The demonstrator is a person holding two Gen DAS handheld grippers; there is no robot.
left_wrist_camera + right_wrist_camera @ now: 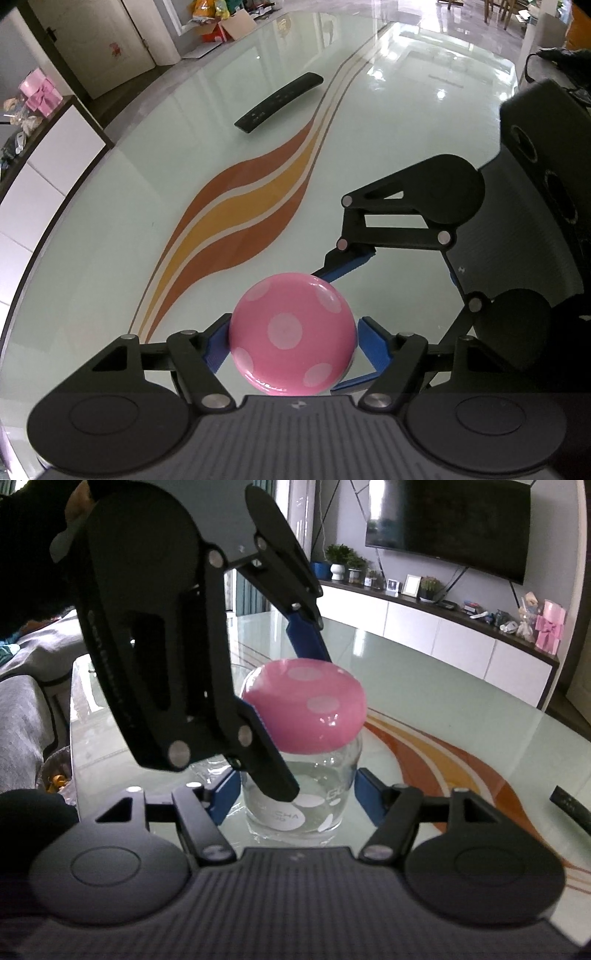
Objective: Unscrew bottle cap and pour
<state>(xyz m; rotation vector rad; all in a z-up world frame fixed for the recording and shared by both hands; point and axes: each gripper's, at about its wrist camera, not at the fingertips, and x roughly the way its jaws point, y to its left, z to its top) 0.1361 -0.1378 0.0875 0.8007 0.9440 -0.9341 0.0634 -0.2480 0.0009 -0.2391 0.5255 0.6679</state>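
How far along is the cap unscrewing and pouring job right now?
Early. Done: both grippers are in place. In hand: the left gripper brackets the pink cap from above, while the right gripper brackets the glass bottle. Left: the cap remains on; unscrewing and pouring remain.

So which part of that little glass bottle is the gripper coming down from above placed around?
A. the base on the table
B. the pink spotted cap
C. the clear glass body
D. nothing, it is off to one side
B: in the right wrist view the left gripper comes down with its blue-padded jaws either side of the pink spotted cap, while the right gripper flanks the glass bottle lower down.
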